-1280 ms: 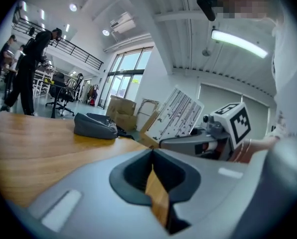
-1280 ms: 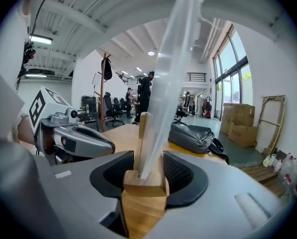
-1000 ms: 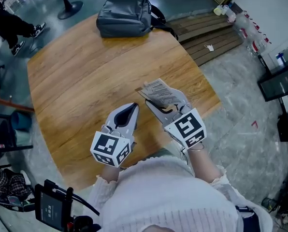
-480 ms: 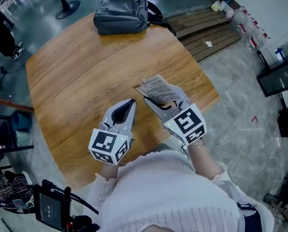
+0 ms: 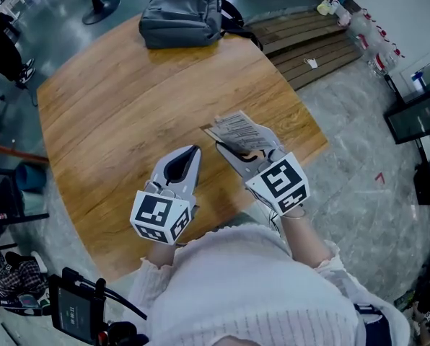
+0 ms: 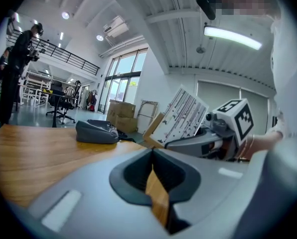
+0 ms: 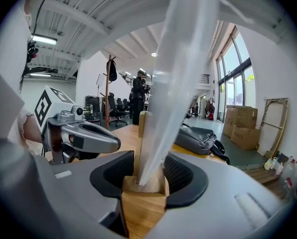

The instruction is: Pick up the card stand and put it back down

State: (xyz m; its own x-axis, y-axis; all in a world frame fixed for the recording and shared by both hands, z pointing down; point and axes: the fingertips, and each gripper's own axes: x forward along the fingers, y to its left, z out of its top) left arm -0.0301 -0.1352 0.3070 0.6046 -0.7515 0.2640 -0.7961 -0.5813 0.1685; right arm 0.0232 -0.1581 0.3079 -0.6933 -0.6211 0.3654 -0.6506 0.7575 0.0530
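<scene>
Now, stock check:
R gripper [image 7: 144, 176]: jaws clamped on card stand [image 5: 237, 130] base, at table [image 5: 114, 121] near-right edge.
L gripper [image 5: 185, 166]: jaws together, empty.
Risk: if you set the base down tilted, the stand tips off the table edge.

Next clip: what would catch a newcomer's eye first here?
The right claw clamped on the wooden base of the card stand, near the right edge of the table. Beside it the left claw, shut and empty; a grey backpack lies at the far edge.
</scene>
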